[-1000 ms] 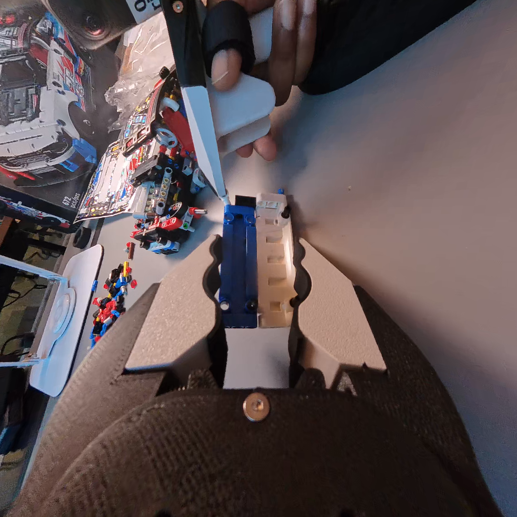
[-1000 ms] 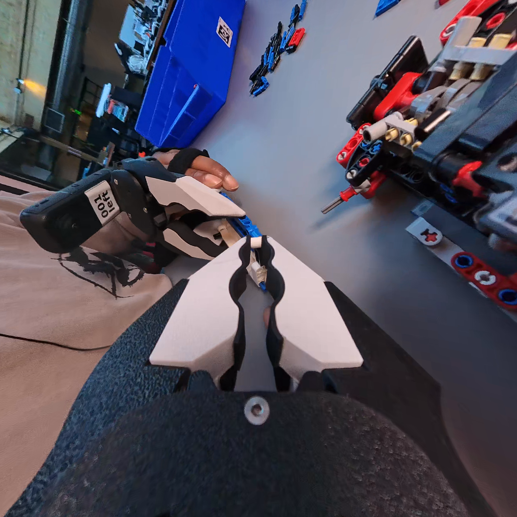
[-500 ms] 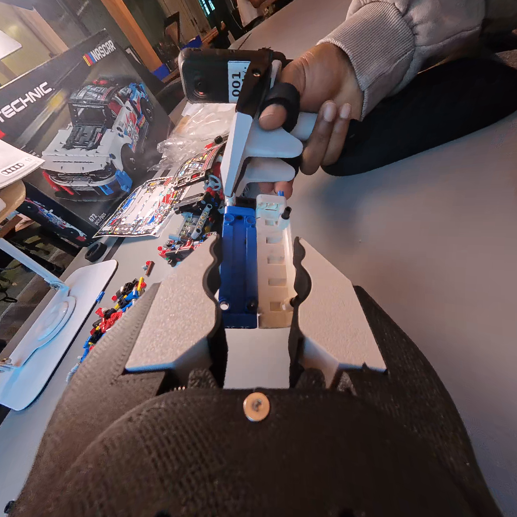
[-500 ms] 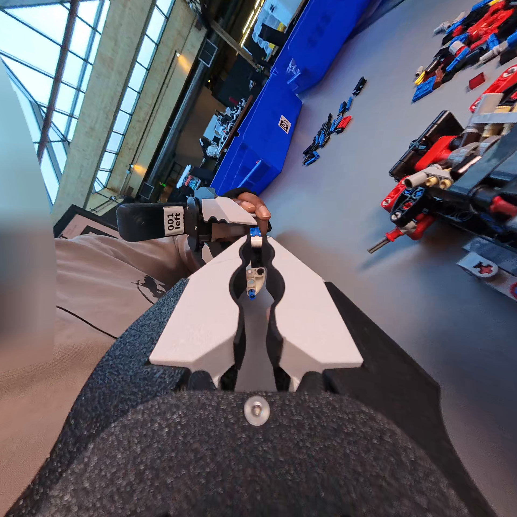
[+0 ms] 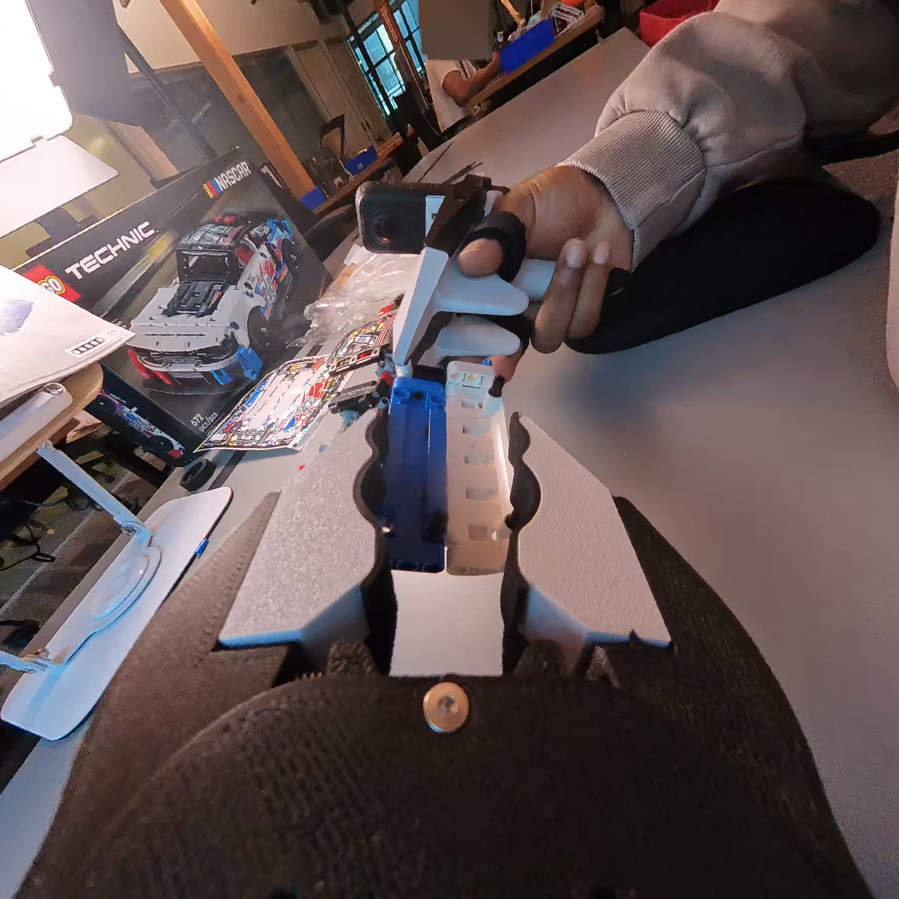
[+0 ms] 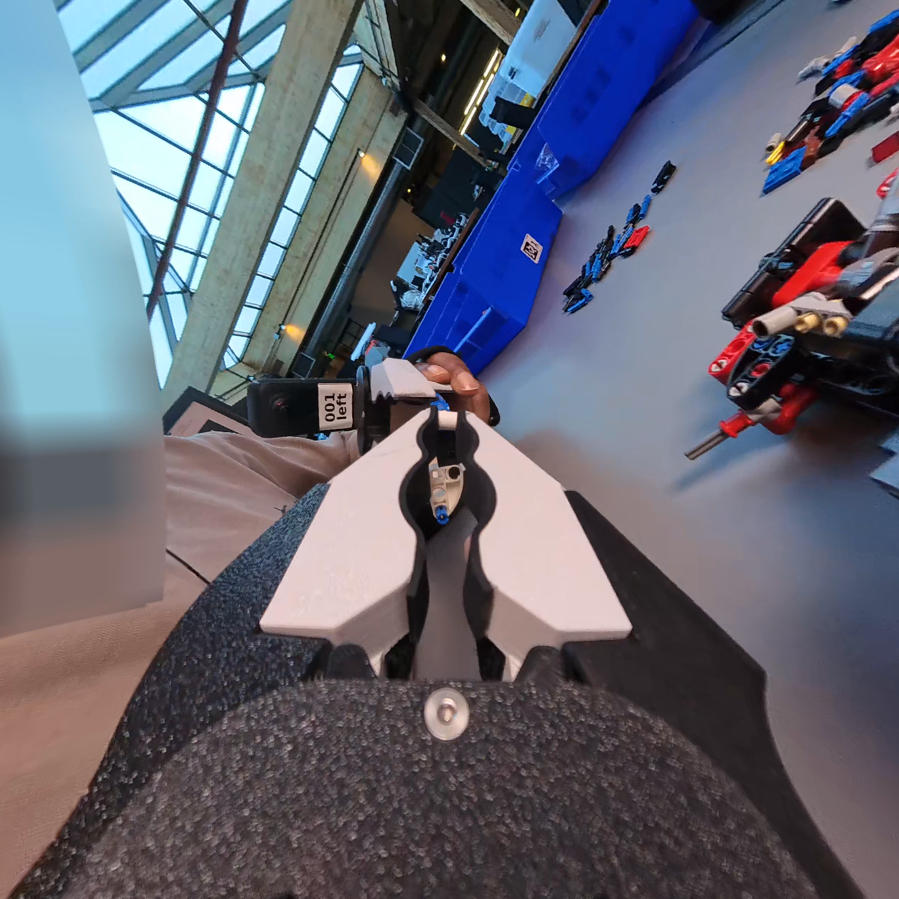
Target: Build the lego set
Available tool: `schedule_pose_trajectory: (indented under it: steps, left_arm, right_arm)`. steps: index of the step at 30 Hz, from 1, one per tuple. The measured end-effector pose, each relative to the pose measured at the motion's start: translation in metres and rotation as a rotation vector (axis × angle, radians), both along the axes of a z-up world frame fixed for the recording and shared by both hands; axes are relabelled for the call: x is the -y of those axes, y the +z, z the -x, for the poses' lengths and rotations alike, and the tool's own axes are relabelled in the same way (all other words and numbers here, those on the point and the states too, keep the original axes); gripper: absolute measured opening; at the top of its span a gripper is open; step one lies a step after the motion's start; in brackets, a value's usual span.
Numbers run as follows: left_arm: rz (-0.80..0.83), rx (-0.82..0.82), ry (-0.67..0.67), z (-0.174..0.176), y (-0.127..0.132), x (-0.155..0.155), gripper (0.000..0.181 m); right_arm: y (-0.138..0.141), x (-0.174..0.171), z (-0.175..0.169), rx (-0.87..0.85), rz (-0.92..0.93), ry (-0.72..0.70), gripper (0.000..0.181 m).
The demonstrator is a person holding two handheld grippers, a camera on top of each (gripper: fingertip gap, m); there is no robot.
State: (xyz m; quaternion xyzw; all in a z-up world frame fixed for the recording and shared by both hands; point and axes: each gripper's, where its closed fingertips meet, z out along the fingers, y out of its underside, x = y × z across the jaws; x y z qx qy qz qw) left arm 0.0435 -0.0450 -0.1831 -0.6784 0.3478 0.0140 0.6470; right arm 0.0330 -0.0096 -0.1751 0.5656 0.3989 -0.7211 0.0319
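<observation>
My left gripper [image 5: 445,428] is shut on a blue panel [image 5: 413,467] joined side by side with a white panel [image 5: 479,467], held above the grey table [image 5: 681,462]. My right gripper [image 6: 446,419] is shut on a small white piece with a blue pin [image 6: 445,486]. In the left wrist view the right gripper [image 5: 406,362] touches its tips to the far end of the blue panel, held by a hand [image 5: 559,253]. The left gripper [image 6: 404,384] shows just beyond my right fingertips. The part-built car [image 6: 827,311] lies on the table to the right.
The set's box [image 5: 194,292], a sticker sheet [image 5: 277,413], a clear plastic bag [image 5: 350,296], a black tyre [image 5: 197,474] and a white stand base [image 5: 112,584] lie at the left. Blue bins [image 6: 511,243] and piles of loose pieces [image 6: 608,262] sit on the far table. Across from one pair of fingers to the other is roughly 4 cm.
Both grippers have tilted upward together, so more of the room shows. The right gripper's tips stay at the far end of the blue panel. Both holds are unchanged.
</observation>
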Motion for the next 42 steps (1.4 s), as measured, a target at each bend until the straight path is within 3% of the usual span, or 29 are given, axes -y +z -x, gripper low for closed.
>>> schedule_pose_trajectory:
  steps: [3, 6, 9, 14, 19, 24, 27, 30, 33, 38, 42]
  left_arm:
    - [-0.035, 0.033, -0.054, -0.009, 0.009, 0.006, 0.044]
    - [-0.053, -0.03, -0.031, -0.008, 0.008, 0.002, 0.044]
    - [-0.039, 0.005, -0.038, -0.005, 0.009, 0.002, 0.044]
    - [-0.053, 0.006, -0.078, -0.014, 0.013, 0.007, 0.044]
    - [-0.041, -0.001, -0.108, -0.017, 0.009, 0.009, 0.044]
    - [0.011, 0.096, -0.086, -0.01, 0.008, 0.004, 0.046]
    - [0.129, 0.122, -0.036, -0.003, -0.009, -0.004, 0.049]
    - [0.253, 0.096, -0.012, -0.002, -0.031, -0.006, 0.031]
    - [0.291, 0.072, 0.023, 0.003, -0.038, -0.007, 0.0]
    - [0.437, 0.118, 0.124, 0.024, -0.051, -0.011, 0.02]
    - [0.798, 0.271, 0.223, 0.044, -0.08, -0.007, 0.042]
  right_arm:
    - [-0.004, 0.003, -0.001, 0.019, -0.021, 0.009, 0.005]
    - [0.008, 0.003, -0.003, -0.028, 0.038, 0.03, 0.005]
    - [0.008, 0.002, 0.001, -0.029, -0.029, 0.02, 0.005]
    - [-0.009, 0.002, -0.002, 0.047, -0.043, 0.067, 0.005]
    - [-0.002, 0.006, -0.011, 0.03, 0.035, 0.169, 0.005]
    - [-0.004, 0.008, -0.011, 0.032, 0.012, 0.166, 0.005]
    - [-0.005, 0.01, -0.011, 0.035, -0.002, 0.154, 0.005]
    - [-0.011, 0.015, -0.011, 0.056, -0.044, 0.162, 0.005]
    - [-0.016, 0.019, -0.011, 0.076, -0.088, 0.175, 0.005]
    - [-0.02, 0.019, -0.011, 0.082, -0.163, 0.168, 0.005]
    - [-0.022, 0.016, -0.011, 0.081, -0.226, 0.15, 0.005]
